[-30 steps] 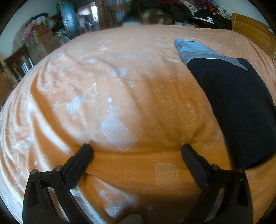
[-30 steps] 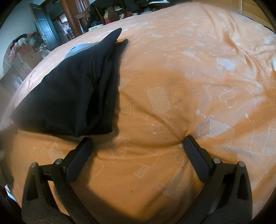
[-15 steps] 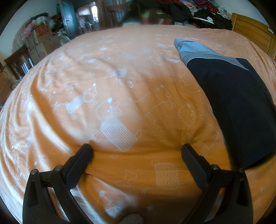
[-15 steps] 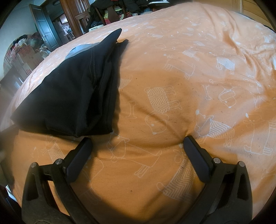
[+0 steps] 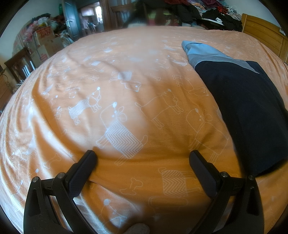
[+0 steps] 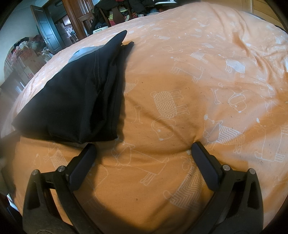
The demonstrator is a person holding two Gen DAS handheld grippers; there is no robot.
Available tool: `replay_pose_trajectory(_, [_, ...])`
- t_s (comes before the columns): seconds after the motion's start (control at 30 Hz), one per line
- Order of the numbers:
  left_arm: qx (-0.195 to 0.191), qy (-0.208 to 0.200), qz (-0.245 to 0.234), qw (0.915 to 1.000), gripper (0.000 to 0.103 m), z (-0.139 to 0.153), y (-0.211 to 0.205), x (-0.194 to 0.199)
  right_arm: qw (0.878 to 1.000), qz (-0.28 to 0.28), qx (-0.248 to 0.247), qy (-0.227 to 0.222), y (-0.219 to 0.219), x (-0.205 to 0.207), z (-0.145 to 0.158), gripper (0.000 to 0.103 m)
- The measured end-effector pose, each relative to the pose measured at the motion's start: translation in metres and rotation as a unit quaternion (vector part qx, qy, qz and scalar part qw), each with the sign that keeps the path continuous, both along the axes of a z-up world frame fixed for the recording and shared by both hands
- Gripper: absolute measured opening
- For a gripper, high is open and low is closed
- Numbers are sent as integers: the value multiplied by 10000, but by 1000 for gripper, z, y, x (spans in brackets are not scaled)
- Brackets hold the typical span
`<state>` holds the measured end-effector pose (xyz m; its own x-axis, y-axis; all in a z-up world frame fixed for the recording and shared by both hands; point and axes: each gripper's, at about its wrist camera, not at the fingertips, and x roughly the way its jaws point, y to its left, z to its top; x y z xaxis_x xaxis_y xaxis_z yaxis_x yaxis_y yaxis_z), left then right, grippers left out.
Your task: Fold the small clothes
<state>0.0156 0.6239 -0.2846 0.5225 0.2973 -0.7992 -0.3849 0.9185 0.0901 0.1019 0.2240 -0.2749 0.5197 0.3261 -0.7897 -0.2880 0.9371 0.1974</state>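
Observation:
A folded dark navy garment (image 5: 252,111) with a light blue and grey band at its far end lies flat on the orange bedspread (image 5: 126,90), to the right in the left wrist view. From the right wrist camera the same garment (image 6: 72,93) lies to the left, its near edge just beyond the left fingertip. My left gripper (image 5: 142,158) is open, its tips resting on bare bedspread left of the garment. My right gripper (image 6: 143,151) is open too, pressing into the bedspread right of the garment, nothing between its fingers.
The bedspread (image 6: 198,90) carries white dog drawings and soft wrinkles. A wooden headboard (image 5: 264,36) stands at the far right. Piled clothes (image 5: 207,12) lie beyond the bed. Cardboard boxes (image 5: 45,41), a chair (image 5: 19,66) and an open door (image 6: 46,30) are at the left.

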Motion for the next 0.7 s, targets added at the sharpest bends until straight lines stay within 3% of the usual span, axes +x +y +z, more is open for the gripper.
replay_pose_trajectory(0.7, [-3, -4, -1, 10000, 103, 0, -1, 2, 9999, -18, 106, 6, 11, 1, 1, 103])
